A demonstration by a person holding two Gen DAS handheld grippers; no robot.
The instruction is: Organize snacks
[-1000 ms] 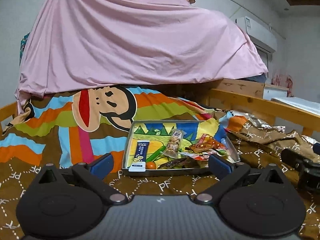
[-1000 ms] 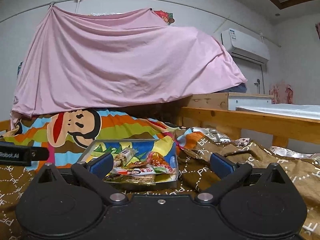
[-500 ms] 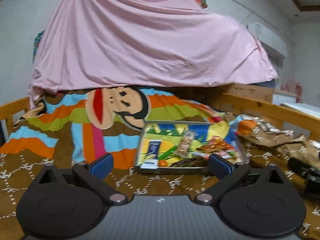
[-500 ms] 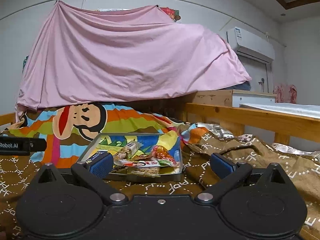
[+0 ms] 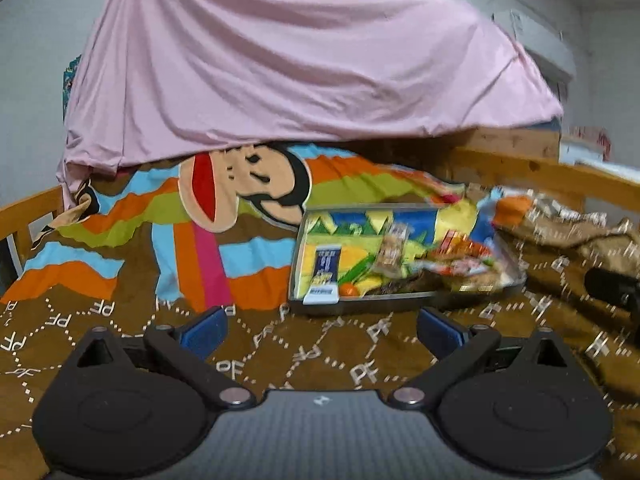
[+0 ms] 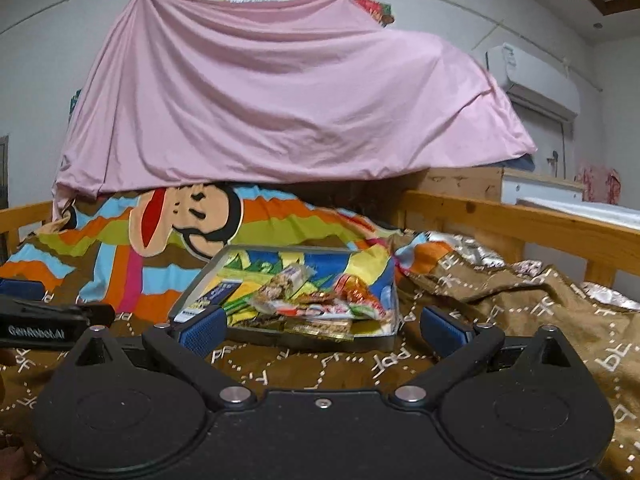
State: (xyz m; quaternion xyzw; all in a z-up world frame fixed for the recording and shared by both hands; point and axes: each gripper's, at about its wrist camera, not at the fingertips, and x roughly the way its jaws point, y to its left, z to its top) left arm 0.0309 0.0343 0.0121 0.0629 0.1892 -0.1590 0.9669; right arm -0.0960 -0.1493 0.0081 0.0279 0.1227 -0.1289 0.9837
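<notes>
Showing only in the left view: orange ball point(image 5: 349, 289) in tray point(image 5: 360, 303); both tongs point(image 5: 320, 330) point(image 6: 320, 330) spread, empty.

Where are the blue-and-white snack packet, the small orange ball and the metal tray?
Blue-and-white snack packet point(image 5: 326, 271): left wrist view, wrapper's middle.
Small orange ball point(image 5: 349, 289): left wrist view, its centre.
Metal tray point(image 6: 256, 337): right wrist view, near wall.

A pink sheet point(image 6: 280, 104) hangs draped from a line across the far wall. Below it lies a striped blanket point(image 5: 132, 236) bearing a cartoon monkey face point(image 5: 244, 184). A brown quilt point(image 6: 520, 304) with a white letter pattern covers the near bed. A wooden bed rail point(image 6: 520, 220) runs along the right; an air conditioner point(image 6: 532, 76) is mounted high on the right wall.
</notes>
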